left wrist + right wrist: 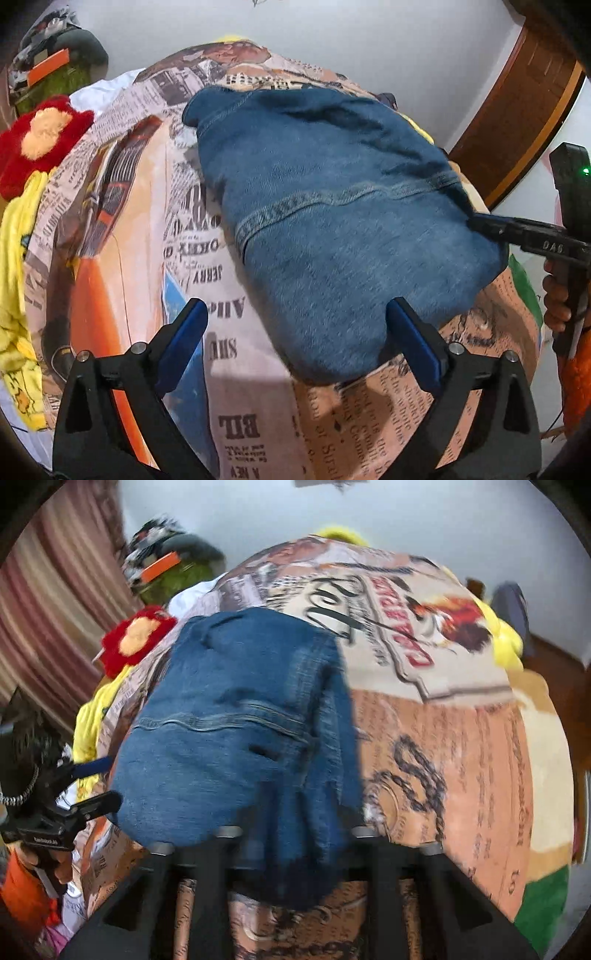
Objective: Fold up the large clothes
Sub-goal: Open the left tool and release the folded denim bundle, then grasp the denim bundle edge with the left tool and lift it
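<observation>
Folded blue jeans (332, 221) (229, 738) lie in a thick bundle on a bed covered with a newspaper-print spread (229, 406). My left gripper (295, 332) is open wide at the bundle's near edge. Its right blue pad rests against the denim and its left pad is over the spread. My right gripper (484, 223) reaches the bundle's right edge, held by a hand (557, 295). In the right wrist view its arms stand apart and a denim fold drapes over the fingertips, hiding them. There the left gripper (103, 782) shows at the left, open.
A red and tan plush toy (40, 140) (136, 638) and yellow cloth (14, 258) lie on the bed's left side. A green and orange item (170, 572) sits at the far left corner. A wooden door frame (517, 110) and a striped curtain (55, 609) flank the bed.
</observation>
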The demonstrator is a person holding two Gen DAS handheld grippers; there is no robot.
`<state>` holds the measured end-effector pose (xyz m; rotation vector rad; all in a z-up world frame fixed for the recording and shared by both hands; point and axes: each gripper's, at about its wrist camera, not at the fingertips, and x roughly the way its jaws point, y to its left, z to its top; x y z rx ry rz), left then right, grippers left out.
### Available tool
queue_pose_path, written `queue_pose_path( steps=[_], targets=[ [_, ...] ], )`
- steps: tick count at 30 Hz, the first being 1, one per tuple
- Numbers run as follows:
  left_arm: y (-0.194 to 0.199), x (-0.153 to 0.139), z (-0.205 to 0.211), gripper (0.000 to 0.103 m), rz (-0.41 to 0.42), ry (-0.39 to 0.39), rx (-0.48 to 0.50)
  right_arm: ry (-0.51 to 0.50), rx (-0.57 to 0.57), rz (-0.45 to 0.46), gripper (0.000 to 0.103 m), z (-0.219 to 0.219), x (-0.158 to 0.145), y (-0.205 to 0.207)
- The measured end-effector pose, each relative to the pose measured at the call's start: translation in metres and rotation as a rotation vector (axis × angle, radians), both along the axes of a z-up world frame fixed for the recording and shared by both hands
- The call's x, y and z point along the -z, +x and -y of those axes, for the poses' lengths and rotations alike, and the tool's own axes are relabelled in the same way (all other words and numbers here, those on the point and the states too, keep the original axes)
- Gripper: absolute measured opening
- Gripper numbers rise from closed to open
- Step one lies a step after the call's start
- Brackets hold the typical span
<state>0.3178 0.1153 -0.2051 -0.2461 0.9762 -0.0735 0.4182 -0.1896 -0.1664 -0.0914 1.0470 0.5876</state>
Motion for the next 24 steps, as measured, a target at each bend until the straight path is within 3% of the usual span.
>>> queue_pose_path(
  steps=[1, 2, 3, 7, 11, 16, 24],
  targets=[
    [-0.001, 0.003, -0.001, 0.099, -0.009, -0.004, 0.004, -0.045, 0.047, 0.042, 0.090, 0.007, 0.003, -0.001],
    [-0.003, 0.005, -0.002, 0.099, -0.015, -0.013, 0.003, -0.074, 0.064, 0.078, 0.091, 0.011, 0.007, -0.002],
    [-0.005, 0.007, -0.003, 0.099, -0.019, -0.021, 0.001, -0.086, 0.066, 0.096, 0.092, 0.017, 0.012, -0.004],
    [-0.015, 0.009, -0.001, 0.099, -0.022, -0.005, -0.011, -0.035, 0.101, 0.028, 0.092, 0.039, 0.020, -0.002],
    [-0.026, 0.002, -0.001, 0.098, -0.021, 0.050, -0.028, -0.119, 0.163, 0.026, 0.091, 0.057, 0.018, -0.005],
    [-0.035, -0.020, -0.010, 0.098, 0.024, 0.132, -0.067, -0.056, 0.165, 0.001, 0.092, 0.073, 0.002, -0.011],
    [-0.012, -0.059, -0.044, 0.098, 0.105, 0.056, -0.130, 0.080, 0.027, 0.039, 0.092, 0.034, -0.044, -0.008]
  ],
)
